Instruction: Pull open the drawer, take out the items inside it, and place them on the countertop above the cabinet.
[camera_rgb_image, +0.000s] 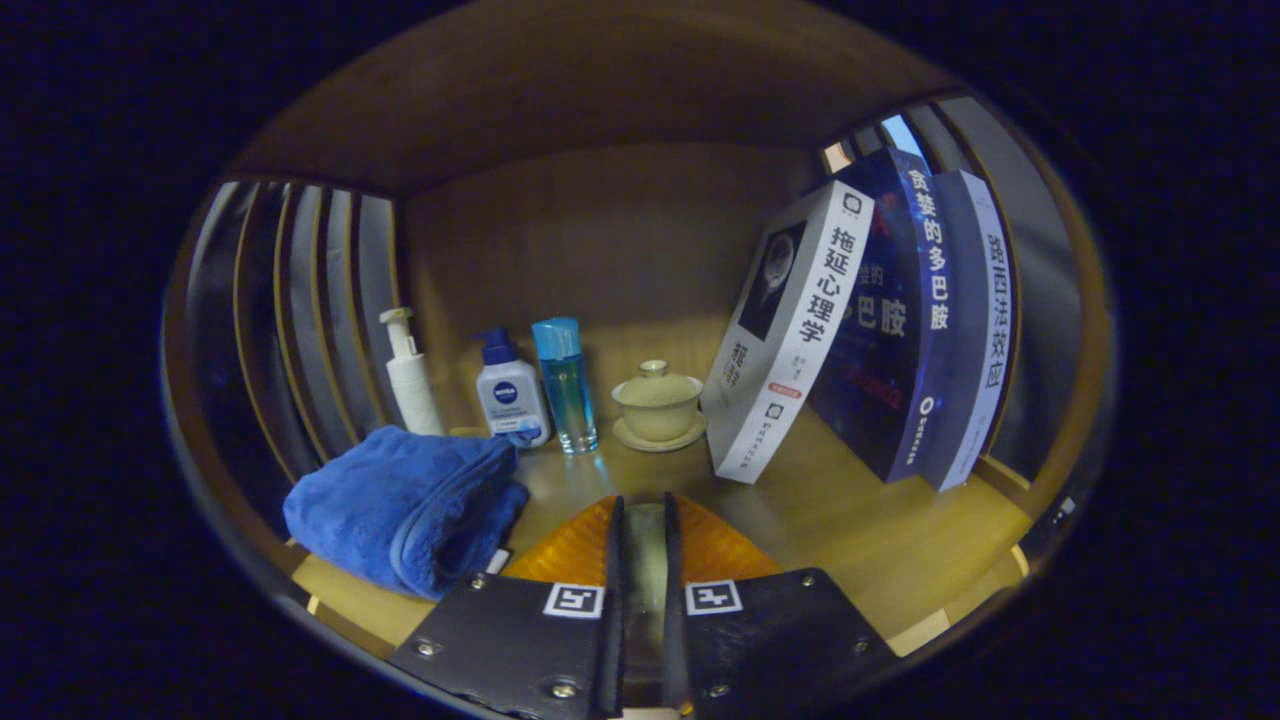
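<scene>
My gripper (641, 520) hovers low over the wooden countertop (860, 540), inside a wooden alcove. Its fingers stand almost together, with only a narrow slit between them, and I make out nothing held in it. A crumpled blue towel (405, 505) lies just left of the fingers. Beyond them, along the back, stand a white pump bottle (410, 375), a white bottle with a blue cap (510, 395) and a clear blue bottle (565, 385). A pale lidded teacup on a saucer (657, 405) sits straight ahead of the fingers.
Three books (870, 320) lean upright at the right, the nearest one white-spined. Slatted wooden walls (310, 310) close the alcove on both sides, with a wooden back panel and a ceiling above. Bare countertop lies between the fingers and the books.
</scene>
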